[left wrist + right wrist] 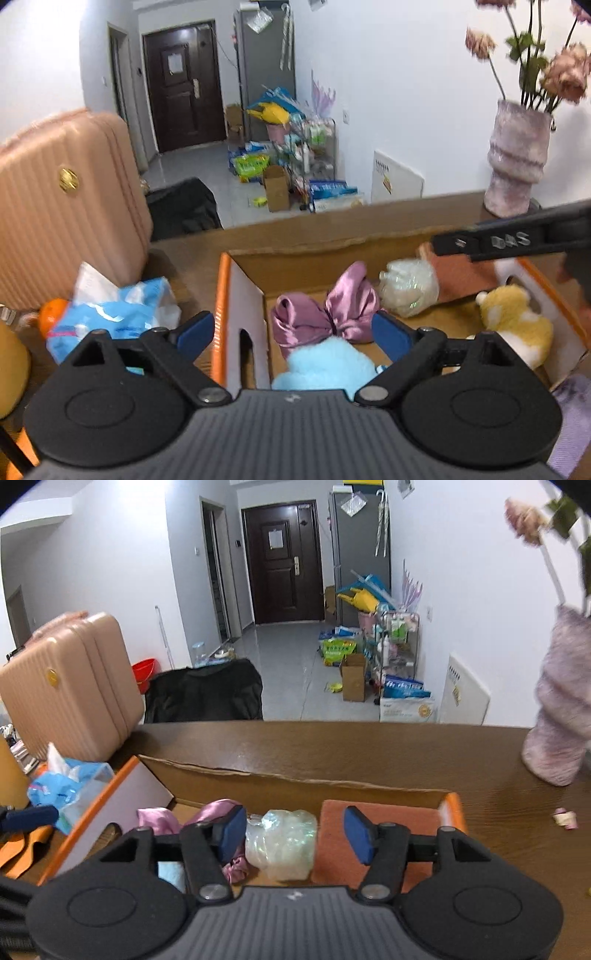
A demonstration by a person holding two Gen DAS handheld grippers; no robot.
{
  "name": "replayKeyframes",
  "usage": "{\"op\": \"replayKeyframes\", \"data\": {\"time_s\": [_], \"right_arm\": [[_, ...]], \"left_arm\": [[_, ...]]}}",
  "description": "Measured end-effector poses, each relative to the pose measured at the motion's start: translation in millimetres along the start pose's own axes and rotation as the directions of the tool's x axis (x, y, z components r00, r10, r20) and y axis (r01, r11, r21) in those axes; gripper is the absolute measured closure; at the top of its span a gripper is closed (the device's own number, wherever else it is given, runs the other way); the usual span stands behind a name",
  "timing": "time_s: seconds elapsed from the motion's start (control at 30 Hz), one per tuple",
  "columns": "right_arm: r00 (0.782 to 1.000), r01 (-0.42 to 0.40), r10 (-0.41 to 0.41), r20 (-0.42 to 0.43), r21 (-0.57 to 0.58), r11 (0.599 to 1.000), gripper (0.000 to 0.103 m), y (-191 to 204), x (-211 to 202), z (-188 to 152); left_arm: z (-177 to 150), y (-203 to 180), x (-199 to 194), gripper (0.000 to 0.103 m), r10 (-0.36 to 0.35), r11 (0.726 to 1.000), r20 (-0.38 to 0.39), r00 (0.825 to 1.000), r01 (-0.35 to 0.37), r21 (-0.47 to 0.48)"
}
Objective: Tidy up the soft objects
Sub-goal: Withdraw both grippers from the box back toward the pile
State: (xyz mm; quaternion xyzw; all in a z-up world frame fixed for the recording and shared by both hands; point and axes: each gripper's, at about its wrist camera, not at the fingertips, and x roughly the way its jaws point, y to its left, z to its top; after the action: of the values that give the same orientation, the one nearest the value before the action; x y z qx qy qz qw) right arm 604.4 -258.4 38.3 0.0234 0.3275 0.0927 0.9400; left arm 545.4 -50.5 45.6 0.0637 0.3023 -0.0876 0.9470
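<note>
An open cardboard box [225, 295] with orange edges stands on the brown table. In it lie a purple satin bow [325, 308], a light blue fluffy thing [328, 363], a clear crinkly plastic bundle [408, 286], a rust-coloured cloth [461, 275] and a yellow and white plush toy [513, 319]. My left gripper [293, 332] is open and empty above the box's left end. My right gripper [295, 832] is open and empty above the plastic bundle [282, 843], the bow [218, 810] and the rust cloth [380, 812]. The right gripper's arm shows in the left wrist view [513, 242].
A pink suitcase [62, 206] stands at the table's left. A blue tissue pack [110, 306] lies beside the box. A purple vase [517, 158] with flowers stands at the back right. A small scrap [565, 816] lies on the table [332, 749]. A lilac cloth [572, 417] lies at the right.
</note>
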Motion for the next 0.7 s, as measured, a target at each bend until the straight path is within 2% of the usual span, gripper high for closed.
{"op": "replayKeyframes", "data": {"time_s": [0.1, 0.17, 0.3, 0.43, 0.53, 0.7], "right_arm": [[0.999, 0.014, -0.014, 0.037, -0.009, 1.000, 0.039, -2.6, -41.6, 0.5], [0.997, 0.022, -0.021, 0.074, -0.012, 1.000, 0.031, -2.6, -76.1, -1.8], [0.984, 0.048, -0.042, 0.174, -0.031, 0.998, 0.013, -0.6, -149.1, -14.5], [0.958, 0.042, -0.031, 0.286, -0.034, 0.999, 0.006, -0.2, -212.5, -44.1], [0.932, 0.045, -0.027, 0.360, -0.040, 0.998, 0.005, 5.8, -248.0, -72.3], [0.911, 0.040, -0.025, 0.412, -0.028, 0.999, 0.005, 14.5, -289.0, -117.8]], "left_arm": [[7.8, 2.3, -34.5, 0.006, 0.014, 0.999, 0.045, 0.999, -0.013, -0.030], [10.7, 4.3, -62.1, 0.000, 0.027, 0.998, 0.087, 0.996, -0.022, -0.052], [5.6, 5.5, -122.8, 0.000, 0.048, 0.996, 0.182, 0.982, -0.032, -0.089], [-17.9, 0.6, -179.0, 0.000, 0.054, 0.995, 0.300, 0.952, -0.025, -0.100], [-40.8, -7.4, -212.2, 0.000, 0.056, 0.996, 0.369, 0.928, -0.026, -0.086], [-74.2, -16.2, -247.4, 0.000, 0.031, 0.995, 0.385, 0.922, 0.009, -0.100]]}}
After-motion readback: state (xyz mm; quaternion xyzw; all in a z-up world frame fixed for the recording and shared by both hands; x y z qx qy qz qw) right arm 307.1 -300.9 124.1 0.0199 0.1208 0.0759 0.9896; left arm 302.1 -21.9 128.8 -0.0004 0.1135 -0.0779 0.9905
